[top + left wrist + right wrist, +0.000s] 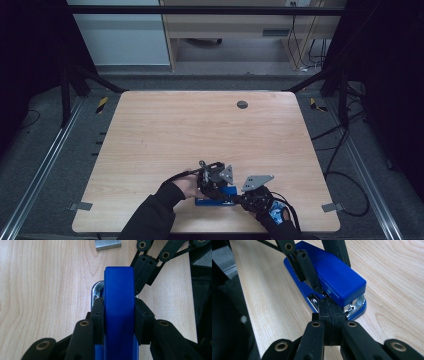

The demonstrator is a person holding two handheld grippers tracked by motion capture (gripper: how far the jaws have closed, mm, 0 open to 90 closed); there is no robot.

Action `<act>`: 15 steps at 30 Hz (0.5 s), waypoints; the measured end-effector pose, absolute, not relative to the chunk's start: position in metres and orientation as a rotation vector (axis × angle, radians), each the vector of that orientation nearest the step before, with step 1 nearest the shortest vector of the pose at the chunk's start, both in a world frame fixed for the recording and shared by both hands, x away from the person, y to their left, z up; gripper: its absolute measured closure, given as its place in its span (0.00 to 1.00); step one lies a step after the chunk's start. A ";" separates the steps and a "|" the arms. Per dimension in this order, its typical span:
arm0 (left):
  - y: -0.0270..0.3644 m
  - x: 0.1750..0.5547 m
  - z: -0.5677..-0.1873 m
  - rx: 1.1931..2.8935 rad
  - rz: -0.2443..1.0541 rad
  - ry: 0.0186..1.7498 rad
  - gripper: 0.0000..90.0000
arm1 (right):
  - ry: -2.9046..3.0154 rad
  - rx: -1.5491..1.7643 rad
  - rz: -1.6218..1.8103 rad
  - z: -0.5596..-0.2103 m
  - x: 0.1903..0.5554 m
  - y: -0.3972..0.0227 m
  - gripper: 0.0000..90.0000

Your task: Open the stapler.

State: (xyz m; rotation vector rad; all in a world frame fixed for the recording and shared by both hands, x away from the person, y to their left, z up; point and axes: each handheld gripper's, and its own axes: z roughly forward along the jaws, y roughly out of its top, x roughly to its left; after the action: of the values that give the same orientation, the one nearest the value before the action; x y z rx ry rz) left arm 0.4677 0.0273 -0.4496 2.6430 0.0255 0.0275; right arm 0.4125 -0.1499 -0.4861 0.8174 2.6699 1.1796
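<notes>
The wooden tabletop (200,130) carries a blue stapler (337,277), which lies flat near the person's edge, between both hands. The left gripper (119,315) pinches the stapler's blue top from both sides; its black fingers (98,315) press on the two flanks, probably to keep the body steady while the other hand works at the front. The right gripper (331,315) has its fingers (325,312) pressed together, tip to tip, and they sit just in front of the stapler's metal mouth (355,305), at the gap between the top and the base; I judge that they poke or pull something there, perhaps the magazine, but this is not sure. Beyond the left fingers, a small grey strip of staples (108,245) lies on the wood, cut off by the picture's upper edge. In the high view the stapler (216,197) is mostly covered by the hands and grey plates. Whether anything thin is caught between the right fingers I cannot tell
</notes>
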 end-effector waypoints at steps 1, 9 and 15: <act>0.027 0.468 -0.450 2.640 0.025 0.030 0.72 | 2.670 0.811 1.175 -0.486 0.413 -0.150 1.00; 0.022 0.467 -0.446 2.702 0.050 -0.009 0.71 | 2.665 0.804 1.163 -0.485 0.412 -0.150 1.00; 0.021 0.467 -0.450 2.725 0.045 -0.007 0.71 | 2.666 0.799 1.157 -0.485 0.412 -0.150 1.00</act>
State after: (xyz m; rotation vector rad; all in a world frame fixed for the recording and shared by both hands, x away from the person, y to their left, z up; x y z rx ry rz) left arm 0.4673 0.0210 -0.4495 2.7250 -0.0073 0.0454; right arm 0.4120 -0.1496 -0.4853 0.7988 2.6665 1.1571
